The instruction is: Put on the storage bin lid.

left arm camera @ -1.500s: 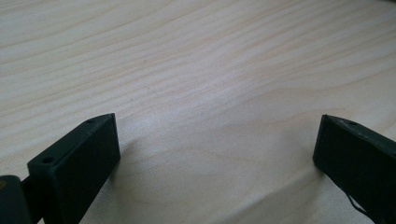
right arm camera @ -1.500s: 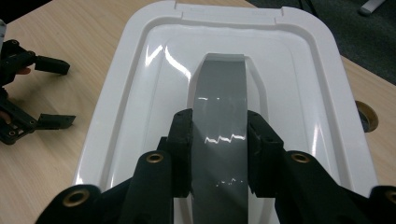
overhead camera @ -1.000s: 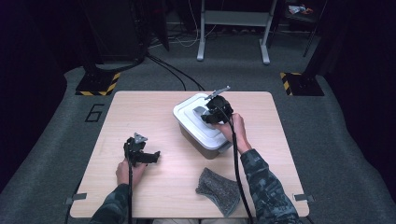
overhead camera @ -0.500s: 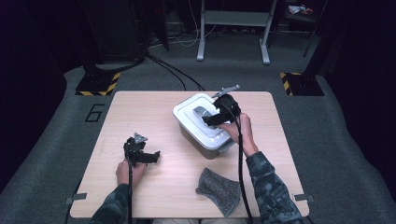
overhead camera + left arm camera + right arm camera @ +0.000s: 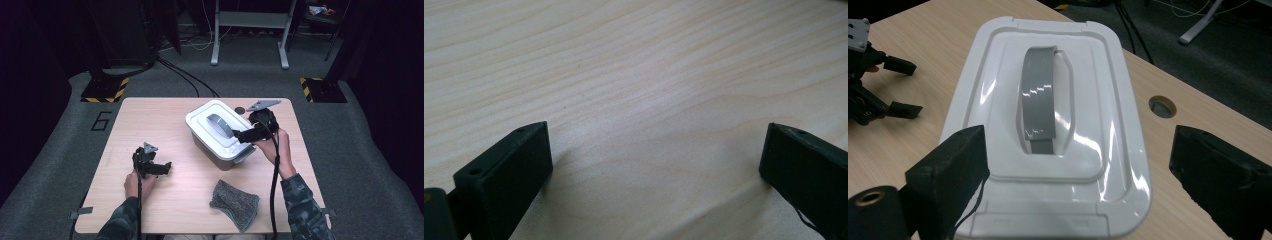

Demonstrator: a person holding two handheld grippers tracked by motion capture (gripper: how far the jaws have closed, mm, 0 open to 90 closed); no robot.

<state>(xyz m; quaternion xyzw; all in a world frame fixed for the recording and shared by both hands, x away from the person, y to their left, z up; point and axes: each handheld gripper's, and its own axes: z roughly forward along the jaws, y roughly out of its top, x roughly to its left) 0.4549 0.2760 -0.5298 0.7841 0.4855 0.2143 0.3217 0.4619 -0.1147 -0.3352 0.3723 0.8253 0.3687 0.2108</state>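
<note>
1. Progress: the lid (image 5: 1048, 130) sits flat on the white box (image 5: 222, 137), apparently closed; its grey handle (image 5: 1040, 97) is untouched. I judge the lift or the latch work is all left to do.
2. My right gripper (image 5: 1078, 185) hangs over the box's near end, jaws spread wide, gripping nothing.
3. My left gripper (image 5: 150, 165) rests at 8 o'clock on the table (image 5: 150, 120), released, bare wood between its jaws.
4. Box: table centre, toward 1 o'clock.
5. Count: one box, one lid, one handle, one grey cloth (image 5: 234, 204) at 5 o'clock, one cable hole (image 5: 1162, 106), two grippers.
</note>
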